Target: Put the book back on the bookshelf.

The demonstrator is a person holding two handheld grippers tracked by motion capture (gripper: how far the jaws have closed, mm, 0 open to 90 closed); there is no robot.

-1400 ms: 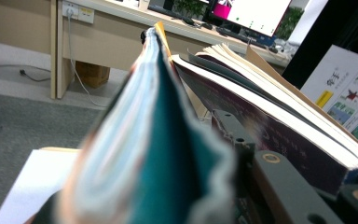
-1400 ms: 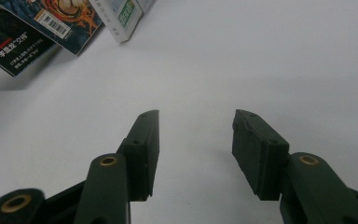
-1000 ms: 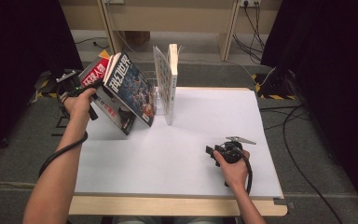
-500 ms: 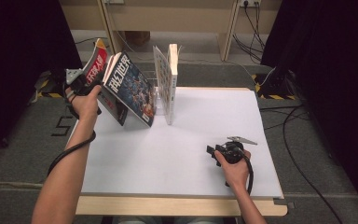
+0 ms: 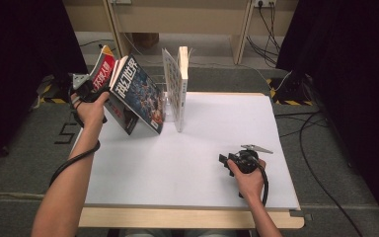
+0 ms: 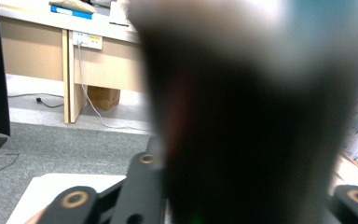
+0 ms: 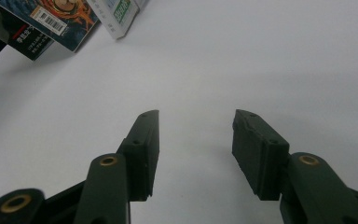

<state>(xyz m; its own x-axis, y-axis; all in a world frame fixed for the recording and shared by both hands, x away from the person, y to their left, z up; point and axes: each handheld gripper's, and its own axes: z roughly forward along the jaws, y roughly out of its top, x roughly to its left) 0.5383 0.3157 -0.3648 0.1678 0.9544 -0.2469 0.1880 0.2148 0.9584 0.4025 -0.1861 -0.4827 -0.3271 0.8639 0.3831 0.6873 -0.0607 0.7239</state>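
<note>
Loosening left tongs [image 5: 91,89] around red book [image 5: 103,74]; right tongs [image 7: 193,140] empty, apart.

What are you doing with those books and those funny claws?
A person holds a claw in each hand at a white table. The left claw is at the leaning red book; its jaws have just been opening, and a dark thing sits blurred between them. A blue book leans next to it, towards a white book standing upright. The right claw rests open on the table, holding nothing.
</note>
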